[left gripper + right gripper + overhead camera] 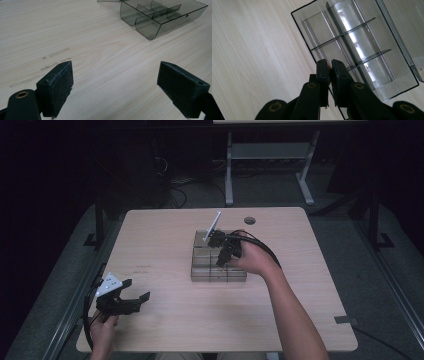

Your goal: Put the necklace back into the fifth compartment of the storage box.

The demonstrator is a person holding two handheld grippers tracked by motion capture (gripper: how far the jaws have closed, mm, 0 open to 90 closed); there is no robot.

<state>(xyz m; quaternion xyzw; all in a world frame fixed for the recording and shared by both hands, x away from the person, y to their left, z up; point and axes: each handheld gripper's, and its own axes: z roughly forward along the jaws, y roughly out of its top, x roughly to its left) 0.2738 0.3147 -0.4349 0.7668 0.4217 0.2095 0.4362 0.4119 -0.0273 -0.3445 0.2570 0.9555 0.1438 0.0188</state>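
A smoky clear plastic organiser box with several divided compartments sits mid-table, its lid standing open at the far side. My right gripper hangs over the box, pointing down. In the right gripper view its jaws are pressed nearly together over the box's near-left compartments, with a tiny brass-coloured piece just showing between the tips. My left gripper rests low at the table's near left, open, with bare wood between its pads. The box lies far ahead of it.
The wooden table has a round cable hole at the back and a strip of tape at the near right edge. Faint scuff marks lie ahead of the left gripper. A white desk frame stands beyond the table.
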